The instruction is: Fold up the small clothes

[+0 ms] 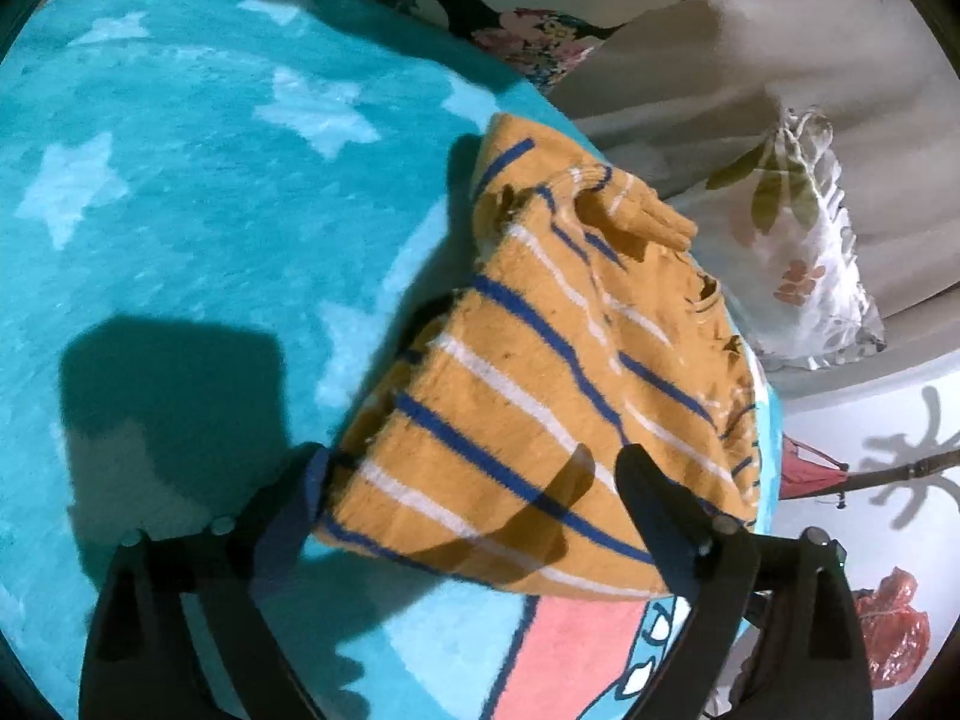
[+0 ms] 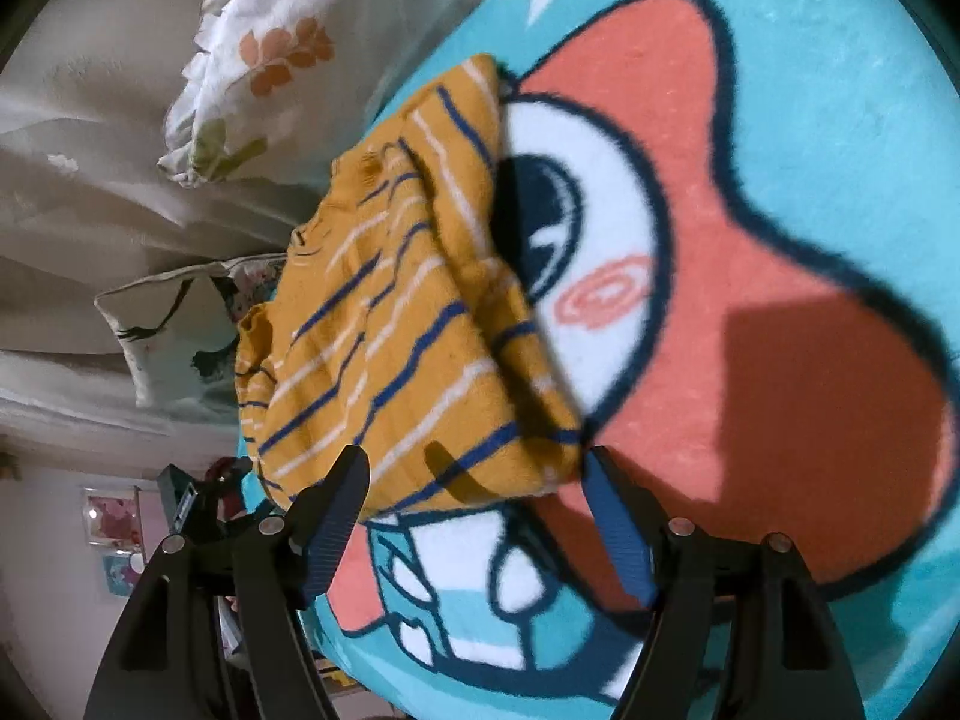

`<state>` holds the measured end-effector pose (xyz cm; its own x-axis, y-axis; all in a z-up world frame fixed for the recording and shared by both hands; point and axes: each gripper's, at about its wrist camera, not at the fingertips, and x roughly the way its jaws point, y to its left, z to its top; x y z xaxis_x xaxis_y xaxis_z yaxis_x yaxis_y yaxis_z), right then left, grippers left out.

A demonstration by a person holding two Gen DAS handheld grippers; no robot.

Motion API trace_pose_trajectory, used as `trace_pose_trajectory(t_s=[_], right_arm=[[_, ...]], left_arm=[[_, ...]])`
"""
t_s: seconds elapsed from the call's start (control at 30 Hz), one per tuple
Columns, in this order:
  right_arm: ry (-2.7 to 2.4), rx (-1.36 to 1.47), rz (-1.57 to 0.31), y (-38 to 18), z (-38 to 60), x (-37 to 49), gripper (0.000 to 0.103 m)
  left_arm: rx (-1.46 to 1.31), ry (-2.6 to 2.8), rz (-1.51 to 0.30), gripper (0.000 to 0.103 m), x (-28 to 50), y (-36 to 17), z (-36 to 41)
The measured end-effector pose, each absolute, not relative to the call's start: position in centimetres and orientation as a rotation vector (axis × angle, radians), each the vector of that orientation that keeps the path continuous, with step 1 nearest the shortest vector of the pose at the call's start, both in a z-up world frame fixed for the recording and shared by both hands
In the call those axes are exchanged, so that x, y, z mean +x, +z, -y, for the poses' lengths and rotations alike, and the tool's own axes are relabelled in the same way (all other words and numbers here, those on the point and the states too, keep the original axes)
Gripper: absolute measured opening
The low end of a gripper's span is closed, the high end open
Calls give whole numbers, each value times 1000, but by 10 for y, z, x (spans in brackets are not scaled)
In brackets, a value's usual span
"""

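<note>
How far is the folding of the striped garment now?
Done: the orange striped garment lies doubled over in a compact bundle on the blue blanket. In hand: nothing; left gripper and right gripper are open. Left: perhaps one tidying fold.

garment (image 1: 540, 360) on blanket (image 1: 180, 180), pillows (image 1: 804, 252) behind

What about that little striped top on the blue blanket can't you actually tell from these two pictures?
- What garment it is: the orange striped top lies bunched, layers covering each other, in both wrist views.
- Its near hem: in the left wrist view the fingers and their shadow cover it.
- Fabric detail: the right wrist view is blurred.
- How far the blanket extends: cut off by the picture edges.
</note>
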<state>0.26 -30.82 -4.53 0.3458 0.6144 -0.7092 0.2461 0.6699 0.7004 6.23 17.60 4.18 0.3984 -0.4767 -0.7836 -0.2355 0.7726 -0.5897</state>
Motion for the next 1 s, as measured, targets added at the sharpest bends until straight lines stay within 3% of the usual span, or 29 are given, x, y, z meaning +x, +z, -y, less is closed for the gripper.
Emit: trace_pose_trajectory(t_s=[0.23, 0.3, 0.33, 0.37, 0.4, 0.43, 0.73, 1.0], right_arm=[[375, 912, -1172, -51, 284, 19, 81], [367, 949, -1133, -50, 280, 28, 81], [357, 952, -1125, -49, 278, 32, 78], [342, 951, -1128, -48, 275, 37, 65], [327, 953, -1147, -52, 273, 41, 51], [317, 964, -1168, -56, 272, 45, 24], [365, 992, -1126, -18, 297, 31, 16], [321, 944, -1213, -27, 325, -20, 13]], left_arm=[[-594, -149, -1231, 100, 78, 42, -152], [-555, -104, -1245, 75, 78, 43, -148], [-556, -107, -1270, 32, 80, 43, -146], [-592, -120, -1297, 20, 79, 40, -146], [-611, -101, -1301, 19, 77, 41, -147], [-604, -89, -1293, 17, 75, 46, -146], [-686, -132, -1248, 15, 21, 93, -135], [-759, -98, -1302, 21, -21, 48, -130]])
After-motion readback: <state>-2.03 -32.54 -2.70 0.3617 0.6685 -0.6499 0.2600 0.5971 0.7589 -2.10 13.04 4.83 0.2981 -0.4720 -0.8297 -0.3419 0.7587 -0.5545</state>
